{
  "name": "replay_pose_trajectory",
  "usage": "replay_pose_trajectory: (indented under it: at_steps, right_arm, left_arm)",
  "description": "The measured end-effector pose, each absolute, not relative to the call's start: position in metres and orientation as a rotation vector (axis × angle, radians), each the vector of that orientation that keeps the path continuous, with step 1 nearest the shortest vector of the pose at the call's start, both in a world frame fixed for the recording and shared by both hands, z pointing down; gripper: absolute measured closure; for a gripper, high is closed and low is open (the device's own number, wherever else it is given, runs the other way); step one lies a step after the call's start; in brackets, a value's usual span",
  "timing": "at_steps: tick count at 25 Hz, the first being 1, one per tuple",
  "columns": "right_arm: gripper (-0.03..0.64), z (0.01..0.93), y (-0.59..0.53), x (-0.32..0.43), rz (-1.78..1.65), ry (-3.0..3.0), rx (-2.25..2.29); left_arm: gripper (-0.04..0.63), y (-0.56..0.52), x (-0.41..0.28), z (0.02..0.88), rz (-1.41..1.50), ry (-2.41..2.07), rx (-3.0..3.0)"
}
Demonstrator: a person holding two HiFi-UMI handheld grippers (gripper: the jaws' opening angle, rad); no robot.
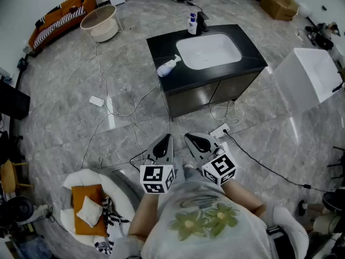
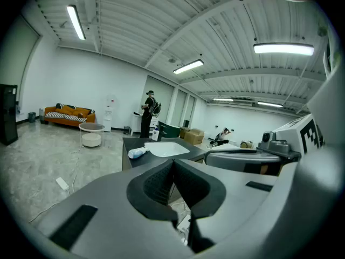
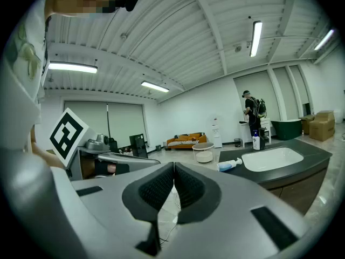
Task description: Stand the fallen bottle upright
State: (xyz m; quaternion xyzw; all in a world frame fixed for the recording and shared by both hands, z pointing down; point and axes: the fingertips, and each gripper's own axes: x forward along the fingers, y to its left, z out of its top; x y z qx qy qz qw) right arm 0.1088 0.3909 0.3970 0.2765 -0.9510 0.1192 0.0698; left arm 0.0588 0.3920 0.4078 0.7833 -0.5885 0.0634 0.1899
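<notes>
Grey stone floor [image 1: 64,90] fills the head view, crossed by loose cables [image 1: 124,112]. A black counter [image 1: 161,45] stands well ahead of both sets of fingers, with a white sink [image 1: 208,50] set into it. The fallen bottle [image 1: 168,66] lies on its side on the counter just left of the sink, ahead of the left gripper [image 1: 166,139] and well apart from it. Its long axis runs diagonally, pump end toward the sink and away from the fingers, base toward the counter's near left corner. An upright bottle [image 1: 192,24] stands at the sink's far rim. The right gripper [image 1: 190,138] is held just beside the left. Far beyond the fingers are an orange sofa [image 1: 62,12], a round side table [image 1: 100,22] and cardboard boxes [image 1: 278,4]. Behind and left of the left gripper, a round white cushion [image 1: 70,182] carries an orange pad [image 1: 86,206] and a white cloth [image 1: 90,212].

Seen from the left gripper view, the left gripper [image 2: 173,162] has its fingers [image 2: 156,185] pressed together on each other. Beyond and left of their tips the fallen bottle [image 2: 137,152] lies on the counter [image 2: 129,142], pump end pointing right toward the sink [image 2: 166,149]. A person [image 2: 148,112] stands past the counter.

Seen from the right gripper view, the right gripper [image 3: 174,166] also has its fingers [image 3: 156,190] closed on each other. The fallen bottle [image 3: 230,165] lies beyond and right of the tips, pump end toward the sink [image 3: 272,158], with the upright bottle [image 3: 256,142] behind the sink.
</notes>
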Motion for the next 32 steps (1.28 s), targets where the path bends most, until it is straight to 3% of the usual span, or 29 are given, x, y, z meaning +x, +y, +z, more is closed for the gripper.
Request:
replay_pose_trajectory:
  at_steps: [15,32]
  right_arm:
    - [0.574,0.407,0.297,0.092,0.414,-2.851,0.873]
    - [0.574,0.411,0.108,0.033,0.446,-2.782,0.994]
  left_arm:
    - [0.577,0.3,0.044,0.42,0.201,-1.583,2.216]
    - [0.577,0.114,-0.035,0.421,0.215,-1.518,2.244]
